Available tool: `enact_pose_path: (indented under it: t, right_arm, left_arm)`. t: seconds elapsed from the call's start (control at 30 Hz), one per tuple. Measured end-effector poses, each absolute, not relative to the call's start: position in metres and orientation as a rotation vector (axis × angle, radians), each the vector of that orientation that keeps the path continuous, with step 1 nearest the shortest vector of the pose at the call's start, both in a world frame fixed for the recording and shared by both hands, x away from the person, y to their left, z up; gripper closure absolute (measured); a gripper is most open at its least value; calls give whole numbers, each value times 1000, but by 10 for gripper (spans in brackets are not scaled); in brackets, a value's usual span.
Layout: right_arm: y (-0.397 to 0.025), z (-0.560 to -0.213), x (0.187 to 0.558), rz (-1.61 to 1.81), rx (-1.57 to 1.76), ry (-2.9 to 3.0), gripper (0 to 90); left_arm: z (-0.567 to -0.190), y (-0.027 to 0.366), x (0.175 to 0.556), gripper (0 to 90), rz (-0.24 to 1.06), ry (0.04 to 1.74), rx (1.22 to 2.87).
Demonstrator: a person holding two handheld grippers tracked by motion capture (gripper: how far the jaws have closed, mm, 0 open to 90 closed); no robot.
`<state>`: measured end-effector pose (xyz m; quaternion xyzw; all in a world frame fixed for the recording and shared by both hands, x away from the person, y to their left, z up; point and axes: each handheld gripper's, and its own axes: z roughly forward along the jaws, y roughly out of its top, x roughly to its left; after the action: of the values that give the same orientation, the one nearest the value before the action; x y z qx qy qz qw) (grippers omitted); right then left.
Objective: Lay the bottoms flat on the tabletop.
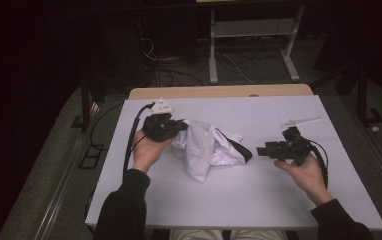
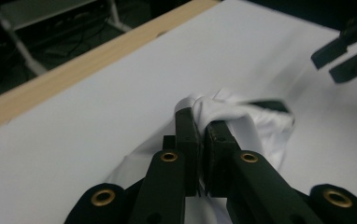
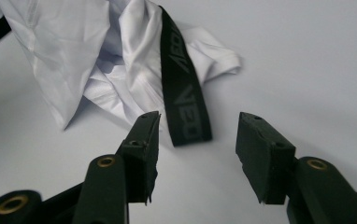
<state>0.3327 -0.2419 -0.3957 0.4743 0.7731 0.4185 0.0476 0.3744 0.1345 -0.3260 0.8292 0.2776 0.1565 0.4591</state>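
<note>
Here the left hand-held gripper (image 1: 179, 126) pinches a fold of the soft white garment (image 1: 206, 147) mid-counter (image 1: 259, 195); limp and slippery, it probably grips best at its black waistband (image 3: 182, 93), where the right hand-held gripper (image 3: 197, 149) gapes.

Dim room all round in the high view, and the white surface (image 1: 259, 195) is the one bright patch, faintly violet, with everything beyond its far edge sinking into near black. The picture is soft and grainy. In the left gripper view the far edge of the surface blurs. In the right gripper view the white cloth (image 3: 74, 60) throws a soft shadow beneath it.
</note>
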Motion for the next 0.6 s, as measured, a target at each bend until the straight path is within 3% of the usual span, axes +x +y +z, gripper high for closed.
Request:
enact_pose_path:
  t: [0.43, 0.6]
  right_arm:
    - [-306, -418, 315, 1302, 1722, 2166, 434]
    - [-312, -415, 313, 1343, 1734, 2130, 326]
  left_arm:
    - [-332, 21, 388, 859, 260, 546, 2023]
    - [-337, -12, 391, 858, 210, 523, 2032]
